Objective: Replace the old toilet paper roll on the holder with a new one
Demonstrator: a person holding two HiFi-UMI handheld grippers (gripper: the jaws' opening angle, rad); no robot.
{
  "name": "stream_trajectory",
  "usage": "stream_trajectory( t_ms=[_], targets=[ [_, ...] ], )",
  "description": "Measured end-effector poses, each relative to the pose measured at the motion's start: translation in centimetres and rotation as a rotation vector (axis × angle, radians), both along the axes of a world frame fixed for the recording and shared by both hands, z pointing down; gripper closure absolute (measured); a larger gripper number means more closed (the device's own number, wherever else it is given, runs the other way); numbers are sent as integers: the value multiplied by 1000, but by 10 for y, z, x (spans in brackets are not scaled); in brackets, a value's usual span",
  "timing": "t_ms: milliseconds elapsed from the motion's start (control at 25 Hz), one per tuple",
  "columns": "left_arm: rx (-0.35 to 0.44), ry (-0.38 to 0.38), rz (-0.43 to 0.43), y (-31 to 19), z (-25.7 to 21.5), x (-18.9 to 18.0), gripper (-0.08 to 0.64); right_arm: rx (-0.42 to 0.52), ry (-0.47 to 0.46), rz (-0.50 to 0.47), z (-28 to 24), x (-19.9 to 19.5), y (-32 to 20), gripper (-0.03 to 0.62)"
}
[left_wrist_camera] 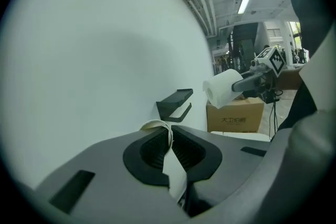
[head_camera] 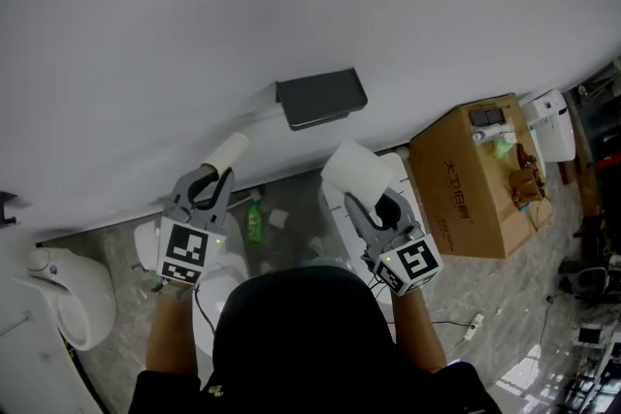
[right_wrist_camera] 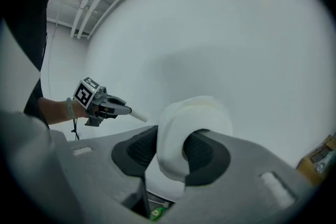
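The black holder (head_camera: 321, 98) on the white wall carries no roll. My left gripper (head_camera: 217, 174) is shut on the old cream cardboard tube (head_camera: 228, 150), below and left of the holder. In the left gripper view the tube (left_wrist_camera: 156, 126) is squashed flat between the pads of the left gripper (left_wrist_camera: 169, 148), with the holder (left_wrist_camera: 176, 104) ahead. My right gripper (head_camera: 374, 199) is shut on the new white roll (head_camera: 354, 172), below and right of the holder. Its jaws pinch one side of the roll (right_wrist_camera: 181, 136) in the right gripper view.
A brown cardboard box (head_camera: 475, 175) stands on the floor to the right of the holder. A green bottle (head_camera: 253, 223) and small items lie at the wall's foot. A white toilet (head_camera: 73, 291) sits at the far left.
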State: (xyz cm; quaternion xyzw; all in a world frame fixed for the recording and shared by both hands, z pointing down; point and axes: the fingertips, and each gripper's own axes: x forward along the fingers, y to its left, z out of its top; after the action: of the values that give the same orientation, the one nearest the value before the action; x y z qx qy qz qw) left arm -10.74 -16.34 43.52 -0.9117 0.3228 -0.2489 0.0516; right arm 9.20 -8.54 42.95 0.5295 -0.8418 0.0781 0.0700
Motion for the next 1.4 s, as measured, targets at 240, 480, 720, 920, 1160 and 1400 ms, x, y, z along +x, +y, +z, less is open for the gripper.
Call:
stream_trajectory(
  t_ms=[240, 480, 720, 920, 1160, 1400],
  targets=[
    [-33, 87, -103, 22, 18, -33, 531, -12, 1, -72, 1, -30, -6, 448],
    [-65, 163, -184, 41, 28, -50, 531, -14, -19, -114, 3, -46, -12, 448],
    [-62, 176, -209, 47, 32, -59, 531, -16, 1, -131, -8, -42, -30, 448],
    [-76, 193, -225, 47, 36, -62, 531, -29, 122, -179, -22, -33, -59, 448],
    [-87, 205, -244, 46, 42, -66, 531, -46, 359, -253, -44, -22, -102, 448],
    [-89, 214, -270, 44, 45, -70, 531, -136, 588, -355, -41, -18, -144, 447]
  ],
)
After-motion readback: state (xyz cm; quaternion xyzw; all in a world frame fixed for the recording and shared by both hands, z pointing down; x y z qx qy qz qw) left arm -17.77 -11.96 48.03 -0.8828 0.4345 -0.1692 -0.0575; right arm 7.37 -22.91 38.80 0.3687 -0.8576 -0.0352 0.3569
